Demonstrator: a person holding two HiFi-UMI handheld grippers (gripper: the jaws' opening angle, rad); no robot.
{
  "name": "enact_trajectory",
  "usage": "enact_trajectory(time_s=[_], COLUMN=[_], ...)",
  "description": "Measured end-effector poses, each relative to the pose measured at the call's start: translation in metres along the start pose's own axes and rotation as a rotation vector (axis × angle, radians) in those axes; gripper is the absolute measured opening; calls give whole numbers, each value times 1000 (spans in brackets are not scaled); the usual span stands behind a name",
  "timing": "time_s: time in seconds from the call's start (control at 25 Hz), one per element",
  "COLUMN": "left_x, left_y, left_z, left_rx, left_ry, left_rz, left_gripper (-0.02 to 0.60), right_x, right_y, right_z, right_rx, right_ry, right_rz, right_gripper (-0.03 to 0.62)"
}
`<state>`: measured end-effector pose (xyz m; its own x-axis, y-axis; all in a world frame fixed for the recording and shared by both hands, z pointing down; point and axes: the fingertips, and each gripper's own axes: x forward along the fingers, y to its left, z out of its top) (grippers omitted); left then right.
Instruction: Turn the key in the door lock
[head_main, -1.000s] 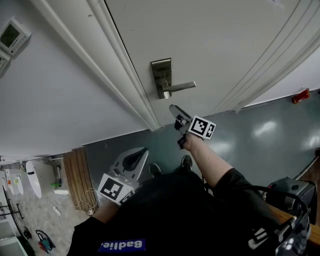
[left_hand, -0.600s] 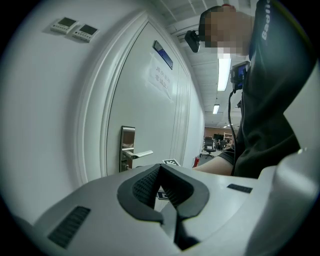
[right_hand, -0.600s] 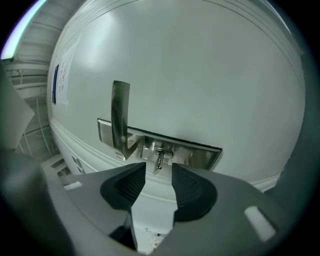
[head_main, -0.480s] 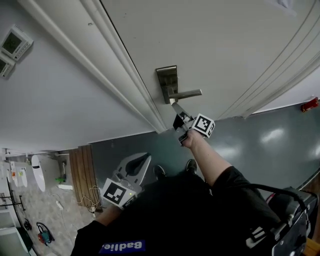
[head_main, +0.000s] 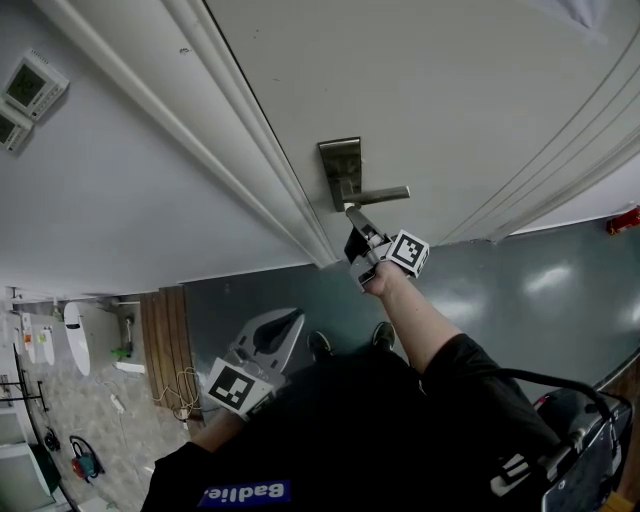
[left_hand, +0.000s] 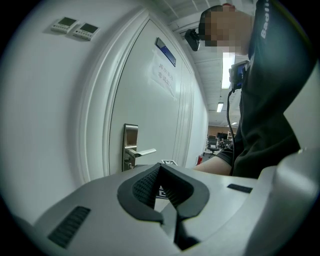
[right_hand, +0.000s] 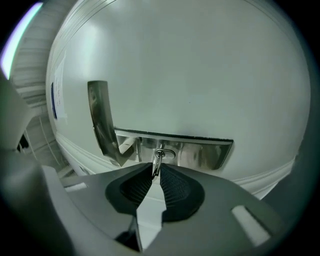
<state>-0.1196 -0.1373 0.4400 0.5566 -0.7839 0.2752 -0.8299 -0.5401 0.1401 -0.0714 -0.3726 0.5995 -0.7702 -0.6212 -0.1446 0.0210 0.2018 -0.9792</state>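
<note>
A steel lock plate (head_main: 340, 168) with a lever handle (head_main: 386, 193) sits on the white door (head_main: 450, 90). Below the lever a small metal key (right_hand: 158, 161) sticks out of the lock. My right gripper (head_main: 352, 212) reaches up to it. In the right gripper view the jaws (right_hand: 156, 172) are closing, and the ribbed pads pinch the key's head at their tips. My left gripper (head_main: 288, 320) hangs low by my body, well away from the door, its tips together with nothing in them (left_hand: 161, 167). From there the lock plate (left_hand: 130, 145) shows in the distance.
The white door frame (head_main: 250, 150) runs left of the lock. Two wall control panels (head_main: 25, 90) hang on the wall beyond it. A sign (left_hand: 165, 50) is high on the door. A red object (head_main: 626, 219) lies on the grey floor and a wooden bench (head_main: 165, 350) stands at left.
My right gripper has moved up from below the handle to the lock, and its jaws have come together on the key. The left gripper has hardly moved.
</note>
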Motion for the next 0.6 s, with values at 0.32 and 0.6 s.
enact_trajectory(time_s=[0.32,0.6], left_x=[-2,-9], left_y=[7,10], left_z=[-2,-4], left_rx=[-13,-11], left_ry=[-2,-4], left_rz=[-5,-25], left_gripper=[-6,-6], right_x=[6,7], right_y=[14,15], right_z=[-4,-5], right_rx=[-308,-464], right_ry=[71,98], right_rz=[-134,-241], right_gripper=[60,41])
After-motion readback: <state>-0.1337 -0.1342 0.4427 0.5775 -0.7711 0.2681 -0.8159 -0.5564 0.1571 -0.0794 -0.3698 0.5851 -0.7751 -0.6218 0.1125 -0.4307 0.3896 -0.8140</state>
